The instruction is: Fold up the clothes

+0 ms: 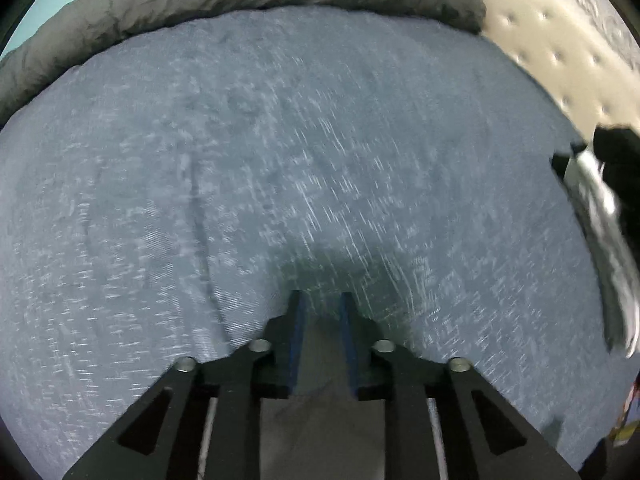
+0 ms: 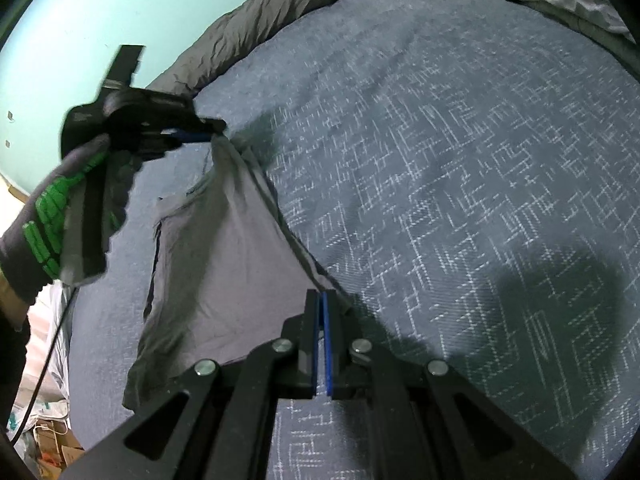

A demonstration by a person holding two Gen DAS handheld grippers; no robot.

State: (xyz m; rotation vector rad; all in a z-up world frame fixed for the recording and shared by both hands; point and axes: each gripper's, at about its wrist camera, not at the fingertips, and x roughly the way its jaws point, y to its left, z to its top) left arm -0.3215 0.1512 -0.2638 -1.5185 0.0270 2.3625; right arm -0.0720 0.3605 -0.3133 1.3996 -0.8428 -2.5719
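Right wrist: no writing legible; right tool (image 2: 322, 304) pinches grey garment (image 2: 224, 248).

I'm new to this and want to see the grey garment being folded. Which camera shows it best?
The right wrist view: the grey garment hangs stretched between the two hand-held grippers, above the blue bedspread. The left wrist view shows only a patch behind its own fingers.

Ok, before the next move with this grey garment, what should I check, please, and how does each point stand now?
1. Right gripper shut on the grey garment edge: ok.
2. Left gripper clamped on its corner: not ok; jaws apart, cloth merely between them.
3. Garment edge between both grippers fairly straight: ok.
4. Bed cover ahead lies flat: ok.
5. Garment's underside free of folds: cannot tell, hidden.
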